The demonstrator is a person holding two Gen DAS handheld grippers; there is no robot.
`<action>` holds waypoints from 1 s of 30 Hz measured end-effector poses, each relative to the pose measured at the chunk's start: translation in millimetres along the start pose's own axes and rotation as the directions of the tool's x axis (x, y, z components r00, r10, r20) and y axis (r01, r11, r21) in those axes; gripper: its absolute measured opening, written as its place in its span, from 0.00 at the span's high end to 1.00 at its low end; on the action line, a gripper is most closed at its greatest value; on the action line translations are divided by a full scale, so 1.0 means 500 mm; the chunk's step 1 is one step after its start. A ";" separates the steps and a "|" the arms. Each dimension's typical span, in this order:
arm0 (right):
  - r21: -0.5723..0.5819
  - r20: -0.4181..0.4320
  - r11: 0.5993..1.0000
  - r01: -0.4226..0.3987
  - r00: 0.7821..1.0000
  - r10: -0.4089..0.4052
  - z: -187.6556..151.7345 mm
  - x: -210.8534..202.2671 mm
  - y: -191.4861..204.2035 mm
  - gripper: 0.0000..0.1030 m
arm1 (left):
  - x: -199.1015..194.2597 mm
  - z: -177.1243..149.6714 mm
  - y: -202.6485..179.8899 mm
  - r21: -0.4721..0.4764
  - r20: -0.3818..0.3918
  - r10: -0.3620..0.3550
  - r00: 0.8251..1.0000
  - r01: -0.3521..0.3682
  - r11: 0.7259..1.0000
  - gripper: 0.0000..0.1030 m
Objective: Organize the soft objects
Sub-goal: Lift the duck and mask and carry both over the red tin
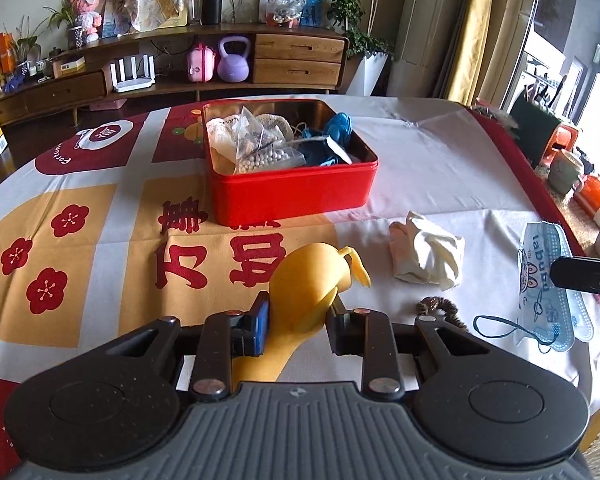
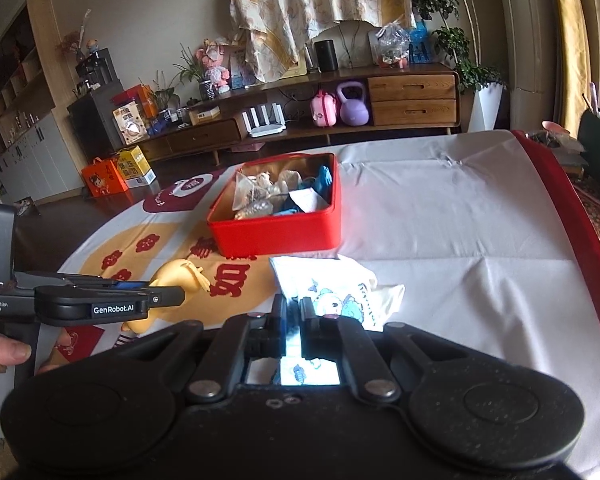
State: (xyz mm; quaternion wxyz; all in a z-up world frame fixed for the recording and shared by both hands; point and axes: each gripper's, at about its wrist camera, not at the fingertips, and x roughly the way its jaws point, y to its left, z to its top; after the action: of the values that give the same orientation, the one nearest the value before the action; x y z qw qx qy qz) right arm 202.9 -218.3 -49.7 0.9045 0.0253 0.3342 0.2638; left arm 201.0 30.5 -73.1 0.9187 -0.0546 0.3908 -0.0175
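the table (image 1: 440, 152), under a white, red and gold cloth, holds a red tin (image 1: 296, 192) already stuffed with soft bits. the left gripper (image 1: 298, 312) is clamped on a floppy yellow rubber glove (image 1: 304, 280) lifted above the cloth; the right gripper (image 2: 294, 312) pinches a thin printed face mask (image 2: 332, 292).

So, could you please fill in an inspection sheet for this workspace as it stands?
Surface: table under a white, red and yellow printed cloth.
Job's things: open red metal tin part filled; crumpled white cloth and brown hair tie on the cloth.
Clutter: nothing seen.
Grippers: left gripper shut on yellow rubber toy; right gripper shut on printed face mask.
Cables: nothing seen.
Surroundings: wooden sideboard, purple kettlebell, plants.
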 end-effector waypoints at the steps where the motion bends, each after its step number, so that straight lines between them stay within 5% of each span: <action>1: -0.005 0.000 1.000 -0.008 1.000 0.008 0.007 -0.003 0.002 0.95 | -0.006 0.006 0.000 -0.006 0.004 -0.002 1.000 0.002 1.000 0.73; 14: -0.110 0.028 0.992 -0.064 0.997 0.068 0.110 0.018 0.047 0.95 | -0.045 0.108 -0.017 0.007 0.064 -0.022 0.998 0.022 1.000 0.73; 30: -0.191 0.035 0.978 -0.088 0.995 0.096 0.227 0.128 0.064 0.95 | 0.031 0.226 0.009 0.064 0.096 0.004 0.995 -0.010 0.998 0.73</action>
State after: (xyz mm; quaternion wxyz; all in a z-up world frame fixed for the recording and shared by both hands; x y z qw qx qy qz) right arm 299.0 -144.1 7.4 0.8967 -0.0397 0.2862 0.3352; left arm 293.1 43.7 -7.0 0.9377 -0.0242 0.3456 -0.0244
